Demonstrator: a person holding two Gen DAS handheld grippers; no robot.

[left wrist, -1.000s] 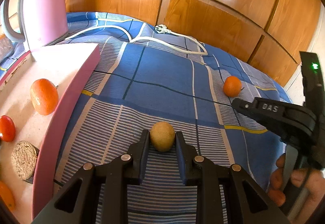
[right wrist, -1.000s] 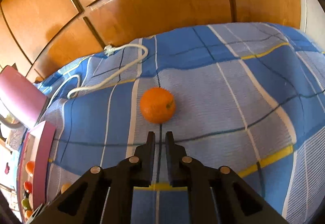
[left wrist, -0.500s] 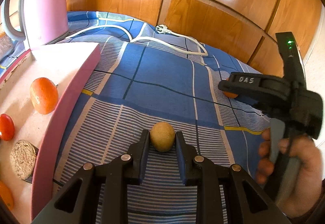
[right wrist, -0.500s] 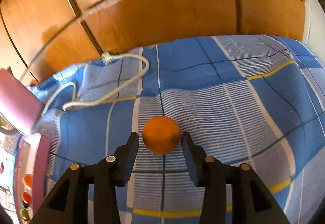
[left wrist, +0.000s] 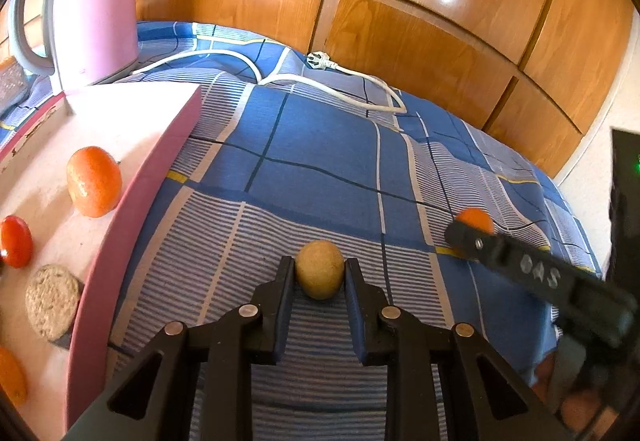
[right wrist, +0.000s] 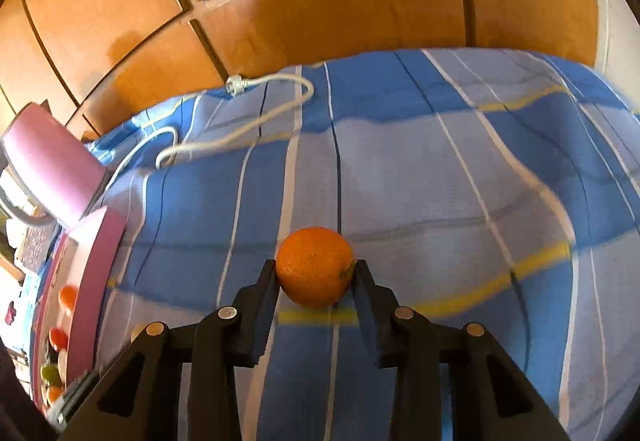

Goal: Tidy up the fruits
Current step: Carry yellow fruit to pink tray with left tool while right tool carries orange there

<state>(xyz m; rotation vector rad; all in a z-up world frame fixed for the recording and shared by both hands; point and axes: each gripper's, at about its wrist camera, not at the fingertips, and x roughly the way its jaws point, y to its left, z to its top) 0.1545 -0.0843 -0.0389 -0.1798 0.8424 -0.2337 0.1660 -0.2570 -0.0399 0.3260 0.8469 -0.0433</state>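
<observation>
A small tan round fruit (left wrist: 320,275) rests on the blue checked cloth (left wrist: 320,145), and my left gripper (left wrist: 319,274) is shut on it, one pad on each side. An orange (right wrist: 314,265) lies further right on the same cloth. My right gripper (right wrist: 316,270) has a finger on each side of the orange; its jaws are closing and both pads touch the peel. In the left wrist view the right gripper's dark finger (left wrist: 520,269) covers most of that orange (left wrist: 476,219).
A pink tray (left wrist: 132,209) at the left holds an orange (left wrist: 94,181), a red tomato (left wrist: 15,241), a rough brown disc (left wrist: 52,301) and other fruit. Behind it stand a pink kettle (left wrist: 96,1) and its white cord (left wrist: 352,81). Wooden panels back the bed.
The right gripper opened, moved forward around the orange, and now its pads touch it. The left gripper and the tan fruit have not moved.
</observation>
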